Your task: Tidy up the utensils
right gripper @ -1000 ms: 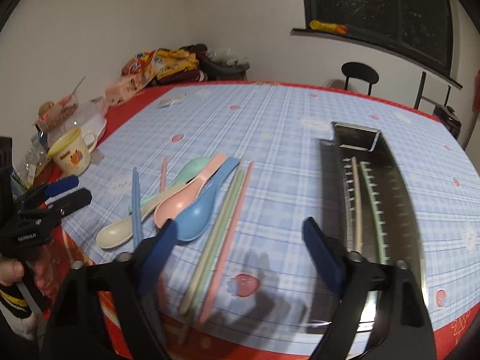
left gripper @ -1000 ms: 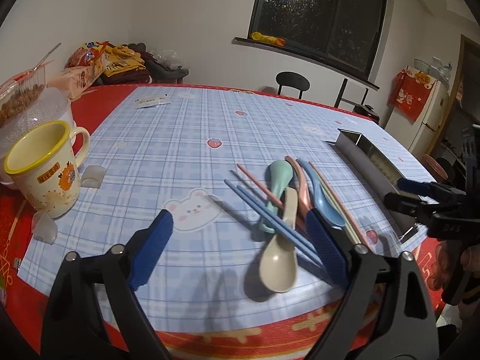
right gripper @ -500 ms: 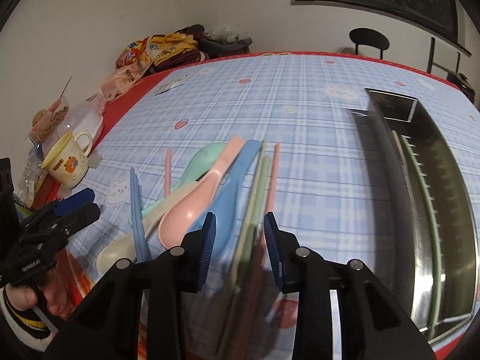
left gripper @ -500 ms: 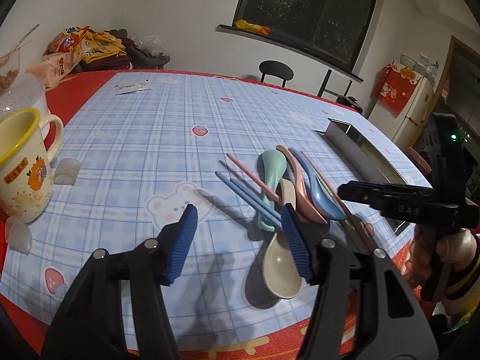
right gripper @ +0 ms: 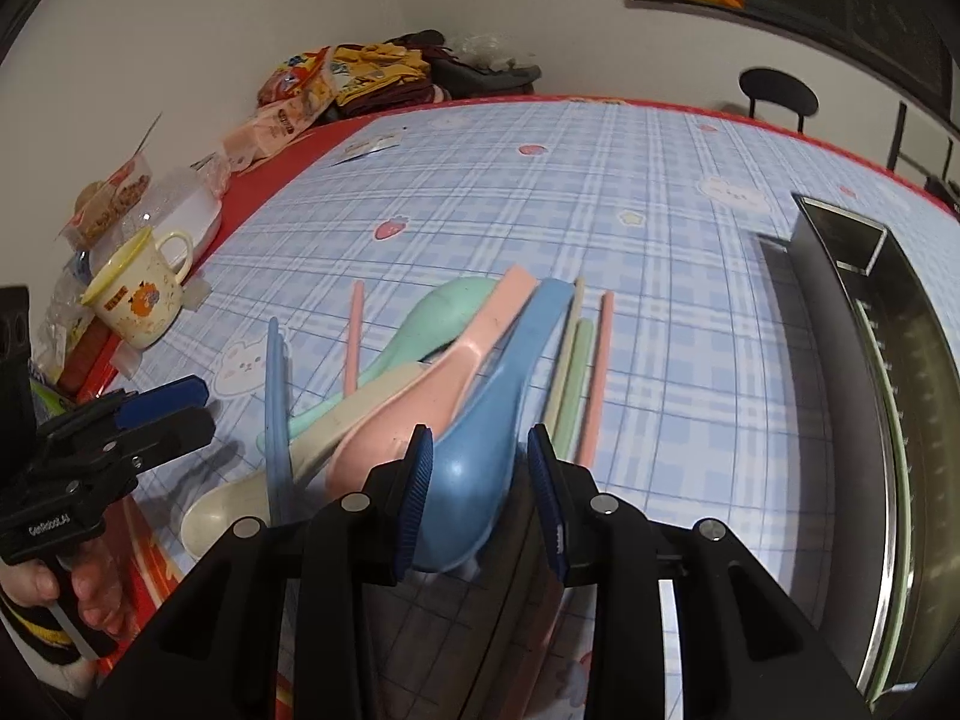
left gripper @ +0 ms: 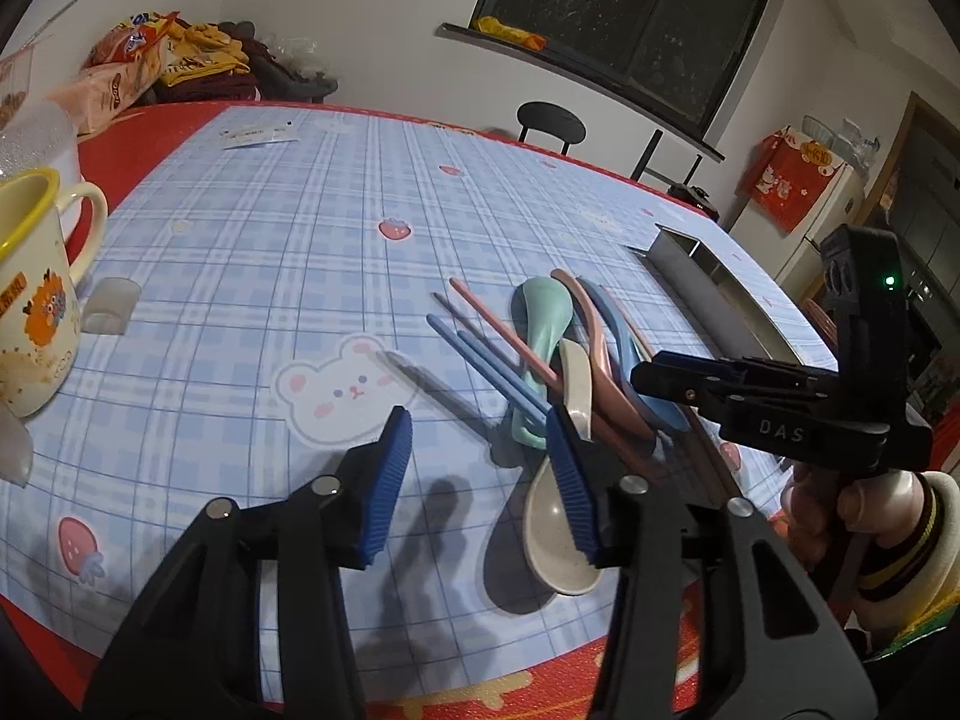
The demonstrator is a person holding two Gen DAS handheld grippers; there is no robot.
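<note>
Right tool (right gripper: 477, 483) nearest: jaws just closing, narrow, straddling the glossy blue plastic spoon (right gripper: 486, 438), no firm grip evident. Spoon on table, handle running away. Left tool (left gripper: 480, 480) half-open, empty.

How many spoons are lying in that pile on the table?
4, side by side in the pile: a beige spoon nearest the table edge, a green spoon behind it, then a pink spoon and a blue spoon. None seems hidden.
</note>
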